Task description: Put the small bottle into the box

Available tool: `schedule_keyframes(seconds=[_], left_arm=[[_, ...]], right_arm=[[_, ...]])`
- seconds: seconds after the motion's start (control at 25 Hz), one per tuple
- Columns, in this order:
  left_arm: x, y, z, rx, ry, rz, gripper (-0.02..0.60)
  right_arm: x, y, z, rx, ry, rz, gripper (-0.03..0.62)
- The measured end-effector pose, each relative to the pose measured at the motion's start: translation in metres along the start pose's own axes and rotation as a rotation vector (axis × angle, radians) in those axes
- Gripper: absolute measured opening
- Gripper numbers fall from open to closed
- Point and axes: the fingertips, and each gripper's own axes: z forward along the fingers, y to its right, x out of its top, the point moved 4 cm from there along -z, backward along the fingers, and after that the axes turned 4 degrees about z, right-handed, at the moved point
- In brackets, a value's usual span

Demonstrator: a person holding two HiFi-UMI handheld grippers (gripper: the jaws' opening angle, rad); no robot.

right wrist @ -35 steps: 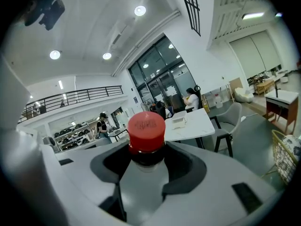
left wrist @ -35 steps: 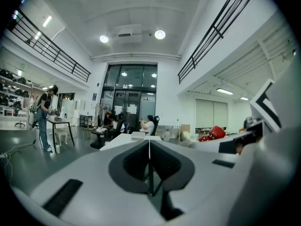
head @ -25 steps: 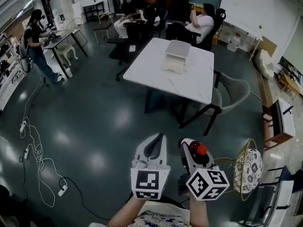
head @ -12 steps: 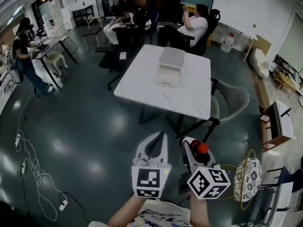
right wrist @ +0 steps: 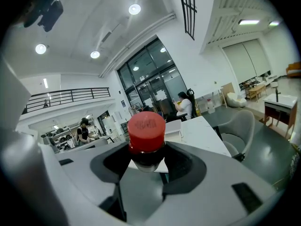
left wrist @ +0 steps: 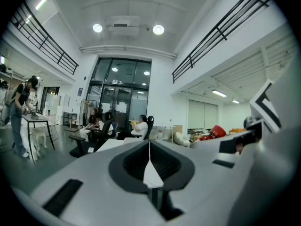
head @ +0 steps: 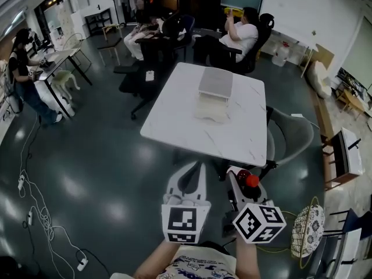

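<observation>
A small dark bottle with a red cap (right wrist: pixel 146 132) sits between the jaws of my right gripper (head: pixel 241 182), which is shut on it; the red cap (head: pixel 250 181) pokes up in the head view. My left gripper (head: pixel 189 176) hangs beside it with its jaws pressed together and nothing between them (left wrist: pixel 149 166). The box (head: pixel 214 92), pale with its lid raised, stands on the far half of the white table (head: pixel 192 127) ahead of both grippers. In the right gripper view the box (right wrist: pixel 175 127) shows just behind the cap.
A grey chair (head: pixel 290 135) stands at the table's right side. People sit on chairs (head: pixel 238 36) beyond the table, and one stands at a desk (head: pixel 23 68) on the left. Cables (head: pixel 35 214) trail on the dark floor. A wire basket (head: pixel 308 228) is at lower right.
The table and box have drawn nearer and lower in the head view as I walk forward. Both grippers keep their pose, the bottle still held.
</observation>
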Motion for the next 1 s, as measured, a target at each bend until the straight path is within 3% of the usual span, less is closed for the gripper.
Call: schedule_keyframes(seconds=[0.56, 1.0], left_arm=[[-0.011, -0.033, 0.057, -0.026, -0.042, -0.043, 0.019], [-0.01, -0.066, 0.122, 0.037, -0.055, -0.04, 0.02]], right_arm=[[0.006, 0.013, 0.061, -0.057, -0.04, 0.008, 0.229], [0.028, 0.025, 0.145, 0.012, -0.086, -0.008, 0.229]])
